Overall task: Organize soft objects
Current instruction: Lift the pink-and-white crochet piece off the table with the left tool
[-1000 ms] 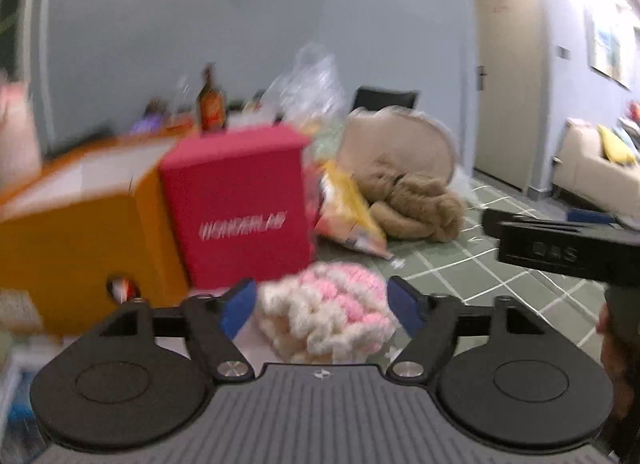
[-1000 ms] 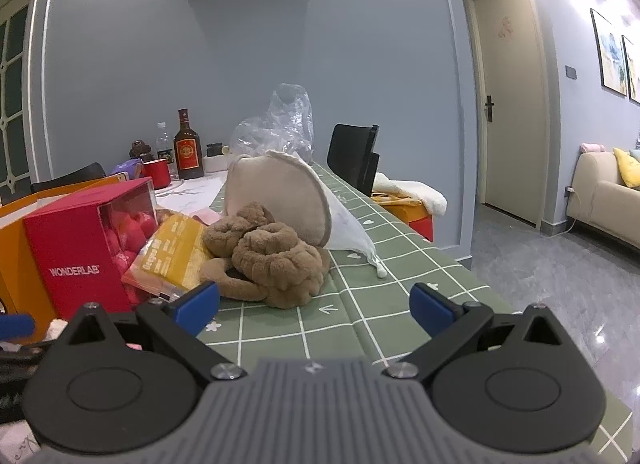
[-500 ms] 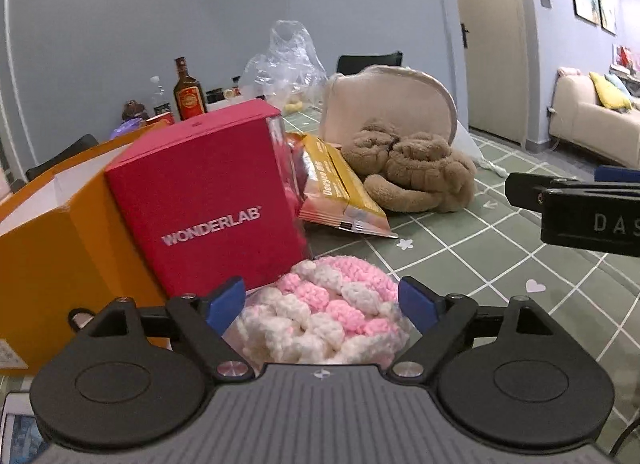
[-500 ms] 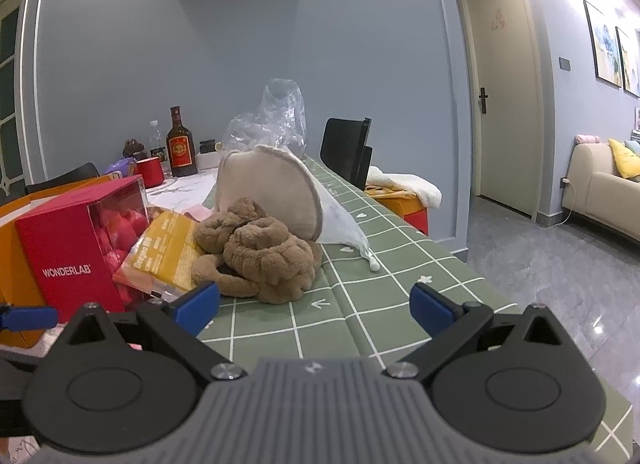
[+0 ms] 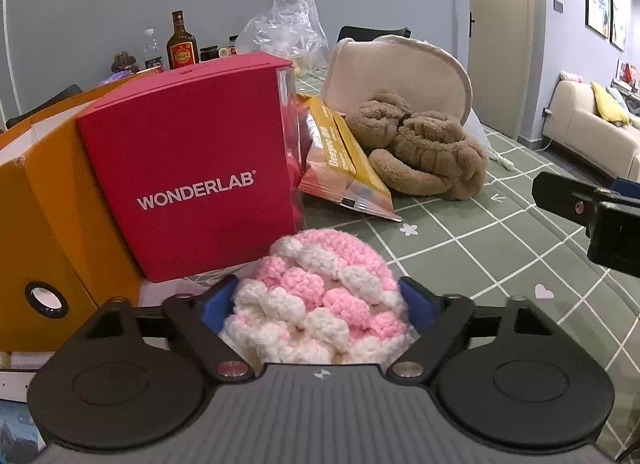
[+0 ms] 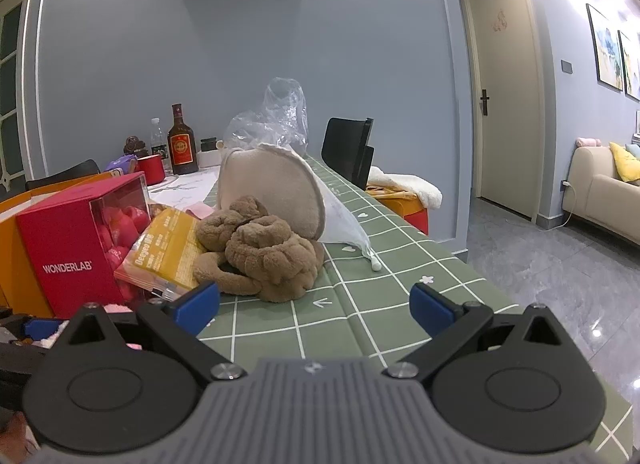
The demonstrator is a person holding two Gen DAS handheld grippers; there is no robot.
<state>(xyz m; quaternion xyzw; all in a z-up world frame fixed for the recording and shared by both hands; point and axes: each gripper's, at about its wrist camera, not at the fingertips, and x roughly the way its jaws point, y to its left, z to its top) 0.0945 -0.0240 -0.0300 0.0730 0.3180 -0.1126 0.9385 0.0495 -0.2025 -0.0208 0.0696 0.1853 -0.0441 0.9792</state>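
A pink-and-white crochet piece [image 5: 320,292] fills the space between my left gripper's fingers [image 5: 316,304], low over the green checked tablecloth [image 5: 480,264]. The jaws are closing, and both blue pads [image 5: 214,304] sit against the yarn, which bulges over them. A brown plush toy [image 6: 264,252] lies mid-table in front of a beige round cushion [image 6: 276,191]. My right gripper [image 6: 316,306] hovers open before the plush with nothing between its fingers; its side shows at the right edge of the left wrist view [image 5: 592,215].
A red WONDERLAB box [image 5: 192,179] and an orange box [image 5: 48,199] stand close on the left. A yellow snack bag [image 5: 344,167] leans between box and plush. Bottles [image 6: 182,143], a red cup [image 6: 151,169] and a clear plastic bag [image 6: 280,119] crowd the far end. A black chair [image 6: 352,151] stands at the table's right edge.
The left gripper came lower and closer to the red box, and its pads went from standing apart from the crochet piece to resting against it. The right gripper stayed put.
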